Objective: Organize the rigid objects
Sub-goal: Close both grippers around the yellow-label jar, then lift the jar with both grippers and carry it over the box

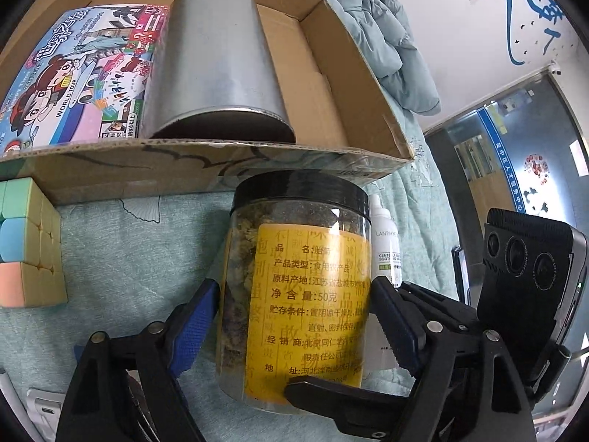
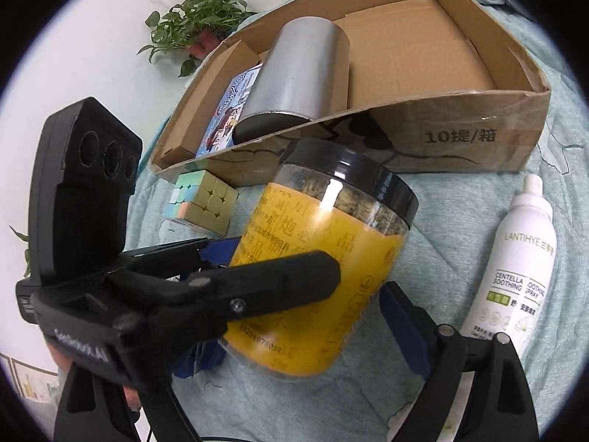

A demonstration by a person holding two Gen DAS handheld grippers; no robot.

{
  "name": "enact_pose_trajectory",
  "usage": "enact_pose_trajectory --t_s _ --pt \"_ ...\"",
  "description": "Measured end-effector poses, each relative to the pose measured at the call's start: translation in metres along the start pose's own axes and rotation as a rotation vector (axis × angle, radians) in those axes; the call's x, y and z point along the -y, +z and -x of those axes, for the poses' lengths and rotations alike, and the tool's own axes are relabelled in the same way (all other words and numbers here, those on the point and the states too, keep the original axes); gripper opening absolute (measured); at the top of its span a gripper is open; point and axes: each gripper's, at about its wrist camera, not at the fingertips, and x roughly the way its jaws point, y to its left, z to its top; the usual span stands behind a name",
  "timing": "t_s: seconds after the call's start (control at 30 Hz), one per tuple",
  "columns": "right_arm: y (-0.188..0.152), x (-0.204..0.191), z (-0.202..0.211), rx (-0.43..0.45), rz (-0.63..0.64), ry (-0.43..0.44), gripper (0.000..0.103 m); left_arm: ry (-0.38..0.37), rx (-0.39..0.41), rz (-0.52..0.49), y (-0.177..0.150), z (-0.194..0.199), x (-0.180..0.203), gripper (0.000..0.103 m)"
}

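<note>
A clear jar [image 1: 294, 294] with a black lid and a yellow label stands tilted on the teal quilt, just in front of the cardboard box [image 1: 206, 169]. My left gripper [image 1: 296, 287] is shut on the jar, its blue pads [image 1: 195, 324] pressing both sides. In the right wrist view the same jar [image 2: 331, 258] sits between the fingers of my right gripper [image 2: 294, 331], which is open; its right pad [image 2: 401, 324] stands just off the glass. Its left finger is mostly hidden behind the left gripper's black finger [image 2: 276, 287].
Inside the box lie a silver metal can [image 1: 217, 70] on its side and a colourful game box [image 1: 73, 73]. A pastel puzzle cube [image 2: 206, 202] rests left of the jar, a white spray bottle [image 2: 515, 265] to its right. A padded jacket [image 1: 379, 33] lies beyond the box.
</note>
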Motion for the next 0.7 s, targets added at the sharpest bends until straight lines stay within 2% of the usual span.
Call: enact_pose_trajectory --t_s 0.2,0.37,0.53,0.7 --pt "-0.004 -0.013 0.005 0.051 0.053 -0.045 0.089 0.045 0.043 -0.037 -0.015 0.022 0.017 0.081" --pt "-0.003 -0.03 0.03 0.147 0.121 -0.063 0.087 0.06 0.137 -0.084 -0.015 0.057 0.042 0.081" --pt "0.014 -0.046 0.061 0.239 0.202 -0.058 0.087 0.097 0.233 -0.155 0.0 0.094 0.07 0.081" --pt "0.044 -0.058 0.092 0.308 0.267 -0.05 0.087 0.133 0.306 -0.213 0.036 0.13 0.11 0.081"
